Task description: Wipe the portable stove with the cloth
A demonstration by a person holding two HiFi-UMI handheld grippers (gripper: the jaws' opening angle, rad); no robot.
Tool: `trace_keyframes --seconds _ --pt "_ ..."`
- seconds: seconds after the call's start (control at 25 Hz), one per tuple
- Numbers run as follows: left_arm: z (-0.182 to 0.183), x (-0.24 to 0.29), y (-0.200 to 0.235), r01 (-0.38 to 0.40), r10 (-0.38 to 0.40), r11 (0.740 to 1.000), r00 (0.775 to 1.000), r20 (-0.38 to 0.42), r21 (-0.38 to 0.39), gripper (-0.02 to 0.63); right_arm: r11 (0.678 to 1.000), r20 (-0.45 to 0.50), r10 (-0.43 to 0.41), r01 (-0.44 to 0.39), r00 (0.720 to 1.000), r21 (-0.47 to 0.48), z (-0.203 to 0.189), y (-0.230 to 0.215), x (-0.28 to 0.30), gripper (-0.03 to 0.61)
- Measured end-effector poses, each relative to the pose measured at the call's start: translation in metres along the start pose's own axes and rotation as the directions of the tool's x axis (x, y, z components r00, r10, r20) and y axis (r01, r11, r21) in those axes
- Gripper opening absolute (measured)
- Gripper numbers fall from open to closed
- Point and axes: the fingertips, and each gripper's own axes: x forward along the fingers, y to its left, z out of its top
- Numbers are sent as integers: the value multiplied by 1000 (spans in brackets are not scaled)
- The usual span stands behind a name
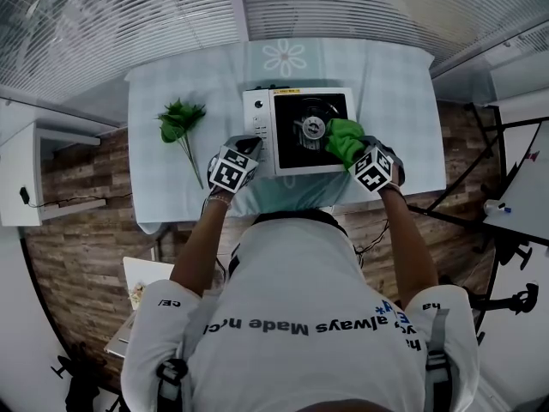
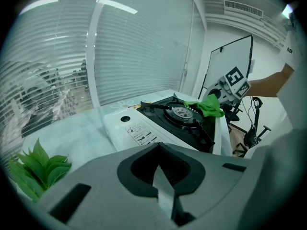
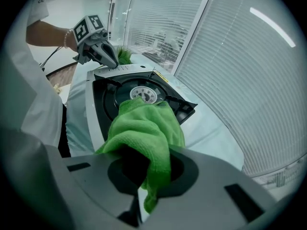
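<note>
Pale counter (image 1: 171, 75) by blinds (image 1: 111, 15), portable stove (image 1: 257, 120) on it, right claw (image 3: 146, 174) clamped on green cloth (image 3: 141, 128) at burner (image 1: 312, 128), left claw (image 2: 163, 183) closed, empty

Right gripper (image 3: 144, 176) clamped on green cloth (image 3: 144, 128), cloth draped over portable stove (image 3: 139, 97) near burner, left gripper (image 3: 98, 49) at stove's far edge.

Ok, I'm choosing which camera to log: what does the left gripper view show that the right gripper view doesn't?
Only left gripper view: the left gripper close up, jaws shut and empty; a black-framed whiteboard. Only right gripper view: the right gripper close up, clamped on the green microfibre cloth. Both: the white portable stove with black top, its round metal burner, that cloth, the other gripper.
</note>
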Motion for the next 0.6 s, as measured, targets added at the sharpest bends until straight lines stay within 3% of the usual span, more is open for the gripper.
trace_keyframes --seconds 0.6 --pt "0 0 -1 39 -39 999 999 -1 11 11 998 -28 -63 63 998 -13 30 -53 31 23"
